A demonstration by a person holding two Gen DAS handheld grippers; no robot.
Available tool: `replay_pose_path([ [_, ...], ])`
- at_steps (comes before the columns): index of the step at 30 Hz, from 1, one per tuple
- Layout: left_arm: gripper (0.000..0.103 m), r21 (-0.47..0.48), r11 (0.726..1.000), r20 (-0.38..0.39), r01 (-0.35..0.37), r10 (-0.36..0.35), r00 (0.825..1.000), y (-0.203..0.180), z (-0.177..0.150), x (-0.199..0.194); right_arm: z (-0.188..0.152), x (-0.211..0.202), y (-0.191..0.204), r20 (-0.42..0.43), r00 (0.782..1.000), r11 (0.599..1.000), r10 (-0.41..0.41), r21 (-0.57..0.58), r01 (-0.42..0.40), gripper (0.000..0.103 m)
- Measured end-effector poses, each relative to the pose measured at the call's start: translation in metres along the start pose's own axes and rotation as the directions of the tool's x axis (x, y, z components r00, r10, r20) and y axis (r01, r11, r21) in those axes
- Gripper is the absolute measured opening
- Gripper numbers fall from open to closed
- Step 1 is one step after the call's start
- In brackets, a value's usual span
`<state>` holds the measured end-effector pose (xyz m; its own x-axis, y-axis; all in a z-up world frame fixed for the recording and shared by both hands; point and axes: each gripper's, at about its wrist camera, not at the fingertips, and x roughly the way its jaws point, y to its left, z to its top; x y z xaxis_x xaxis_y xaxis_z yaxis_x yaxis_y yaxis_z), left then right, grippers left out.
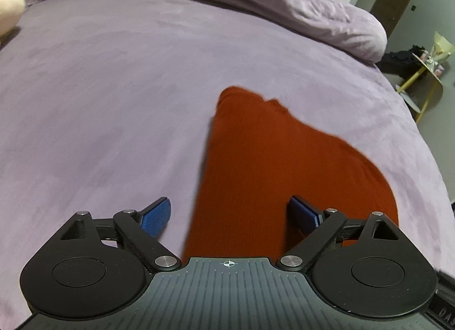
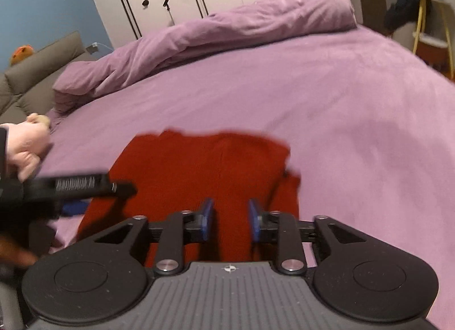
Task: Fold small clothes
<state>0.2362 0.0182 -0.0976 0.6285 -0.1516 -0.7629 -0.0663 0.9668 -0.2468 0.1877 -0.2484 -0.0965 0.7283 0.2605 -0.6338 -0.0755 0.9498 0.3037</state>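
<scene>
A rust-red ribbed knit garment (image 1: 256, 176) lies flat on the bed's lilac fleece sheet (image 1: 99, 102). The left gripper (image 1: 230, 213) hovers over it, fingers spread wide, empty. The right gripper (image 2: 230, 219) hovers above it too, fingers parted, holding nothing.

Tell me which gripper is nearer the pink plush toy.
Left. The left gripper hovers open at the red garment's side facing the pink plush toy; the right gripper hovers over the garment's middle, farther away.

Garment (image 2: 204, 176) on bed (image 2: 327, 108) at my 12; duvet (image 2: 227, 31) behind, plush toy (image 2: 27, 145) at 9, side table (image 2: 432, 11) at 2.
</scene>
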Motion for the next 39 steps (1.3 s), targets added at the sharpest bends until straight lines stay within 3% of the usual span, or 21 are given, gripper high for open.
replay_pose_path([
  [5, 0.094, -0.002, 1.0, 0.004, 0.009, -0.009, 1.0, 0.024, -0.045, -0.044, -0.043, -0.035, -0.022, -0.071, 0.997, 0.994, 0.001, 0.112, 0.007, 0.047],
  [7, 0.094, 0.001, 1.0, 0.002, 0.008, -0.008, 1.0, 0.028, -0.059, -0.054, -0.05, -0.038, -0.035, -0.102, 0.993, 0.978, 0.059, 0.207, -0.037, 0.047],
  [10, 0.093, 0.02, 1.0, -0.027, 0.001, 0.0, 1.0, 0.028, -0.067, -0.056, -0.053, -0.03, -0.053, -0.102, 0.978, 0.903, 0.184, 0.41, -0.127, 0.053],
  [13, 0.092, 0.044, 0.999, -0.019, -0.002, 0.002, 1.0, 0.024, -0.065, -0.061, -0.052, -0.024, -0.057, -0.078, 0.972, 0.851, 0.22, 0.503, -0.152, 0.054],
  [14, 0.092, 0.057, 0.998, -0.02, -0.01, 0.011, 1.0, 0.023, -0.064, -0.06, -0.052, -0.024, -0.058, -0.06, 0.972, 0.838, 0.227, 0.52, -0.164, 0.05],
  [15, 0.092, 0.063, 0.998, -0.024, -0.022, 0.023, 0.999, 0.022, -0.065, -0.058, -0.053, -0.023, -0.06, -0.05, 0.974, 0.834, 0.22, 0.528, -0.162, 0.037],
  [18, 0.092, 0.041, 0.999, -0.053, -0.024, 0.026, 0.998, 0.023, -0.07, -0.057, -0.053, -0.018, -0.058, -0.132, 0.985, 0.879, 0.108, 0.476, -0.033, 0.035],
  [19, 0.092, 0.044, 0.999, -0.052, -0.031, 0.034, 0.998, 0.022, -0.071, -0.058, -0.054, -0.02, -0.054, -0.134, 0.987, 0.894, 0.093, 0.447, -0.024, 0.035],
  [21, 0.092, 0.081, 0.996, -0.05, -0.047, 0.051, 0.997, 0.019, -0.074, -0.061, -0.049, -0.028, -0.035, -0.158, 0.987, 0.947, 0.003, 0.317, 0.048, 0.039],
  [24, 0.095, 0.131, 0.988, -0.046, -0.086, 0.093, 0.995, 0.011, -0.077, -0.068, -0.042, -0.038, -0.007, -0.185, 0.979, 0.983, -0.086, 0.141, 0.114, 0.047],
  [25, 0.096, 0.137, 0.986, -0.044, -0.098, 0.105, 0.994, 0.01, -0.076, -0.07, -0.041, -0.041, 0.002, -0.205, 0.973, 0.987, -0.106, 0.097, 0.128, 0.051],
  [27, 0.097, 0.15, 0.982, -0.049, -0.115, 0.124, 0.991, 0.006, -0.076, -0.074, -0.039, -0.046, 0.014, -0.22, 0.968, 0.99, -0.12, 0.052, 0.135, 0.067],
  [31, 0.101, 0.173, 0.971, -0.04, -0.165, 0.174, 0.984, -0.001, -0.074, -0.087, -0.034, -0.054, 0.038, -0.239, 0.96, 0.989, -0.146, -0.043, 0.14, 0.084],
  [34, 0.101, 0.201, 0.963, 0.004, -0.182, 0.185, 0.983, -0.007, -0.074, -0.099, -0.03, -0.057, 0.056, -0.254, 0.949, 0.98, -0.188, -0.111, 0.164, 0.09],
  [36, 0.101, 0.219, 0.965, -0.021, -0.148, 0.156, 0.988, -0.008, -0.071, -0.101, -0.029, -0.058, 0.066, -0.258, 0.946, 0.976, -0.195, -0.141, 0.163, 0.097],
  [39, 0.101, 0.222, 0.968, -0.092, -0.12, 0.144, 0.985, -0.009, -0.068, -0.097, -0.027, -0.059, 0.072, -0.233, 0.951, 0.975, -0.202, -0.136, 0.174, 0.097],
])
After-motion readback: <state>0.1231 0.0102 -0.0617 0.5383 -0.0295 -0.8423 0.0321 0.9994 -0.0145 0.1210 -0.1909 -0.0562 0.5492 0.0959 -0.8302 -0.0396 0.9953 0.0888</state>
